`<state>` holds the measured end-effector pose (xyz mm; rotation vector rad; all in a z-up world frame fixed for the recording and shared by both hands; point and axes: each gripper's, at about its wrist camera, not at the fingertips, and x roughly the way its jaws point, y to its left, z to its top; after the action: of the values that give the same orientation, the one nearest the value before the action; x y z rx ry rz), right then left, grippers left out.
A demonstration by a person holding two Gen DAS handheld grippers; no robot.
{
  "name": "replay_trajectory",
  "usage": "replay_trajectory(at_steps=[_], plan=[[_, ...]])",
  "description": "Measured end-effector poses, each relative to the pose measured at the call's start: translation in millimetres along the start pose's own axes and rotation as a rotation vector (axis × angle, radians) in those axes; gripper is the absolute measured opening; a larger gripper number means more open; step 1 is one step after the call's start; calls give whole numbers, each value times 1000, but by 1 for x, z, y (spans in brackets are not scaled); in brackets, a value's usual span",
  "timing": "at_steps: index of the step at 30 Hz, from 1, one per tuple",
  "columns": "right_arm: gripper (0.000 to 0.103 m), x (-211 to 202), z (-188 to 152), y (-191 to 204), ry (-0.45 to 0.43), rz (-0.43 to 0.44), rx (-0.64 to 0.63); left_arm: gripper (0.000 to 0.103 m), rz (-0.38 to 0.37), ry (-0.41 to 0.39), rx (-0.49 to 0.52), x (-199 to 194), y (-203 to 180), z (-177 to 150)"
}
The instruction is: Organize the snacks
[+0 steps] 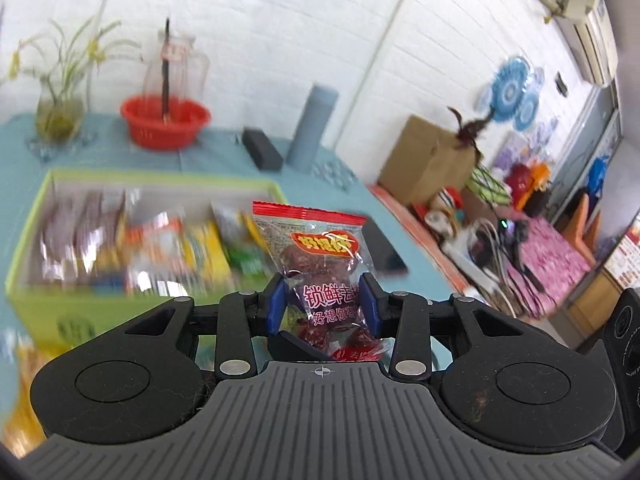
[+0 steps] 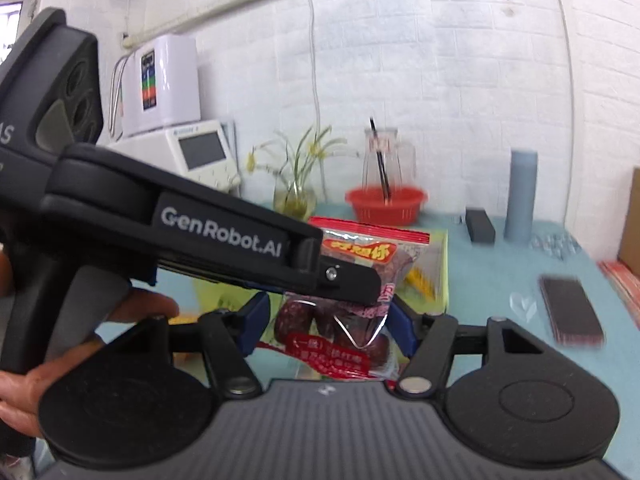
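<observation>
A clear packet of red dates (image 1: 320,264) with a red top strip stands upright between the blue pads of my left gripper (image 1: 325,304), which is shut on it above the table. In the right wrist view the same packet (image 2: 352,304) sits between the blue pads of my right gripper (image 2: 326,326), which also closes on its lower part. The left gripper's black body (image 2: 180,232) crosses that view from the left and clamps the packet. A green-rimmed box (image 1: 32,248) of assorted snack packets lies to the left, blurred.
On the blue tablecloth stand a red basket (image 1: 166,122) with a glass jug, a plant vase (image 1: 60,116), a grey-blue cylinder (image 1: 314,126), a black case (image 1: 262,148) and a dark phone (image 2: 570,310). A cardboard box (image 1: 428,160) and clutter lie beyond the table's right edge.
</observation>
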<state>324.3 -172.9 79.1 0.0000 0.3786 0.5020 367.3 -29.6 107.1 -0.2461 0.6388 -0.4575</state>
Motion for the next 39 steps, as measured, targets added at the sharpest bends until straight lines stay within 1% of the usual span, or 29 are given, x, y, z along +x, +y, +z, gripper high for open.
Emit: replay_trajectory(at_steps=[3,5,8,10,11,13,15,17,19,22,25,27,29,30,31,33,35,37,39], plan=[[65,42,21,-18,24,18,3,17,21,8,-26,32,23,33],[65,71,25,-33,57,27,9,17,31,29,-44,56,41,45],[66,106,19,-46,114,41,23,17,48,74,-72,88,65,46],[70,125,12,-48,149,49,27,17,62,107,-81,104,78,40],[71,131,8,-48,161,45,21,17,72,121,-77,110,82,36],[77,138,3,-45,183,30,2,21,91,145,-76,116,89,31],[78,132,4,-42,165,25,-6,24,78,141,-80,110,91,30],[81,112,10,-38,118,19,-12,27,76,99,-64,90,85,32],[93,86,14,-30,59,6,-41,35,70,41,-31,62,72,34],[93,42,11,-16,0,-12,-80,37,40,-16,14,18,55,24],[93,11,-12,0,26,-1,-71,39,18,-21,45,-14,46,-2],[93,1,-36,9,78,19,-46,40,14,7,29,-23,46,-24],[93,-1,-61,18,145,34,-21,41,13,55,7,-22,49,-47],[93,0,-74,22,177,45,-3,41,28,84,-15,-17,52,-60],[93,1,-83,26,204,60,11,38,37,111,-25,-14,55,-71],[93,-2,-99,35,239,73,17,36,62,165,-59,-5,61,-87],[93,3,-105,40,262,82,9,34,52,196,-84,3,66,-93],[93,9,-105,41,269,83,6,25,48,224,-105,11,71,-94],[93,19,-105,41,287,93,-1,21,30,254,-101,21,73,-94]])
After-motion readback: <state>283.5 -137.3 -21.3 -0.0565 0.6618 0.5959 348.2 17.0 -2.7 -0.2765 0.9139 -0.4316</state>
